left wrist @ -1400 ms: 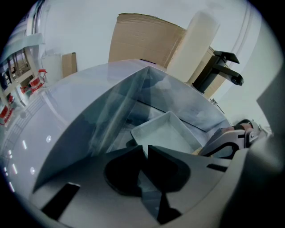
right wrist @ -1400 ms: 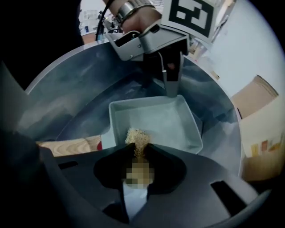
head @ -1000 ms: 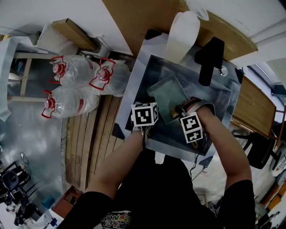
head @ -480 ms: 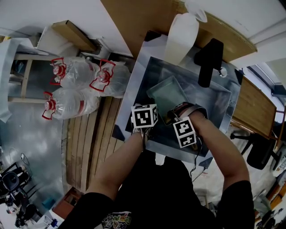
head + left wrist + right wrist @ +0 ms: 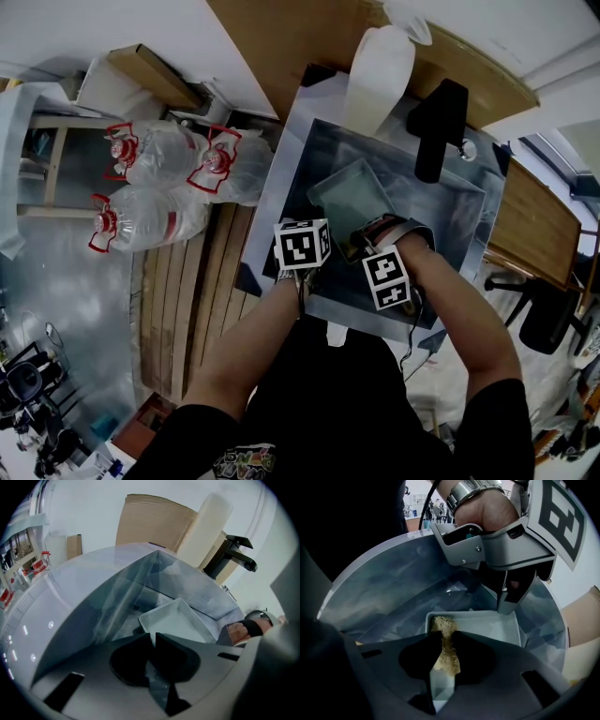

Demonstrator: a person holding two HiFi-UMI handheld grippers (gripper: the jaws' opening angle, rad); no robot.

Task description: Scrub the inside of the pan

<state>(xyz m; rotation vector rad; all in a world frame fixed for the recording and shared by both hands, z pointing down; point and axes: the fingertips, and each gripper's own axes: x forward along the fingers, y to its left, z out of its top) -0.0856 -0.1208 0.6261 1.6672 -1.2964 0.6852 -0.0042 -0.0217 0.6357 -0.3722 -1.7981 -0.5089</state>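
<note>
Right gripper view has the action closest. The right gripper (image 5: 443,641) has its jaws pinched onto a tan, fibrous scrub pad (image 5: 440,626). The pad is pressed inside the pale grey rectangular metal pan (image 5: 487,623), up at the pan's 10 o'clock corner. At the 1 o'clock rim, the left gripper (image 5: 508,603) is clamped on the thin wall, jaws almost together, steadying it.

I'd say the scrubbing is partway at best. Only that corner has the pad on it, the rest of the floor is bare, and I can't tell clean from dirty.

The pan lies in the stainless steel sink (image 5: 459,202). Farther out, a black tap (image 5: 438,122) at 1 o'clock and a tall white plastic jug (image 5: 380,75) at 12 lean over the basin and might crowd long strokes. Clear plastic water bottles with red handles (image 5: 150,150) sit way off at 9 o'clock, no bother.
</note>
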